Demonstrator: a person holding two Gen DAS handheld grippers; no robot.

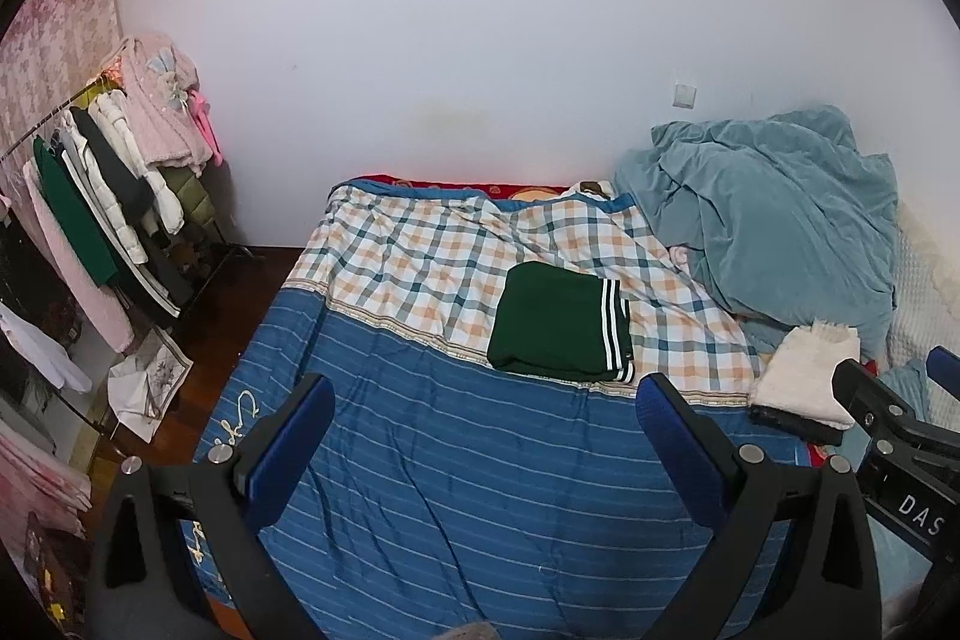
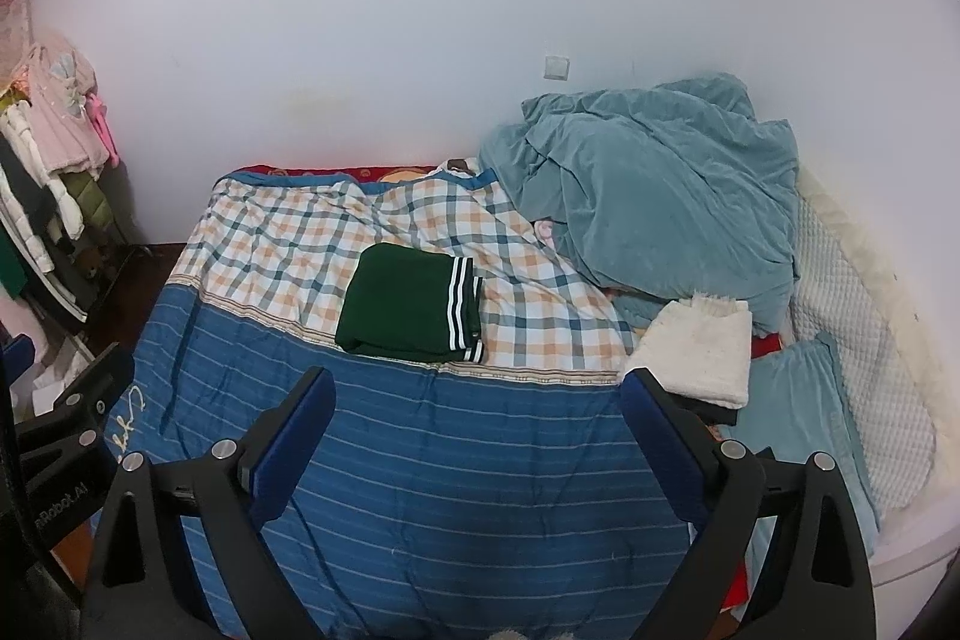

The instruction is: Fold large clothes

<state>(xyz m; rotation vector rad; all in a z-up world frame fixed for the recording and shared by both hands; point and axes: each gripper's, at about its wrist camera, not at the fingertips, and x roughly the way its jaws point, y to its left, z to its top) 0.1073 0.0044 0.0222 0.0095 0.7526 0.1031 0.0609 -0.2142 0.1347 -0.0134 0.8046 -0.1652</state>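
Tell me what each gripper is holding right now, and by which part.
Nothing is held. The left gripper and right gripper are both open above the bed; the folded green garment lies untouched.

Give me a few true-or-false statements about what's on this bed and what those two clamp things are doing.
1. The green garment lies folded on the bed cover. True.
2. The left gripper is clamped on the green garment. False: it is open, holding nothing.
3. A rumpled teal blanket is heaped by the wall. True.
4. The right gripper holds the white towel. False: it is open, and the towel lies on the bed.
5. Clothes hang on a rack left of the bed. True.
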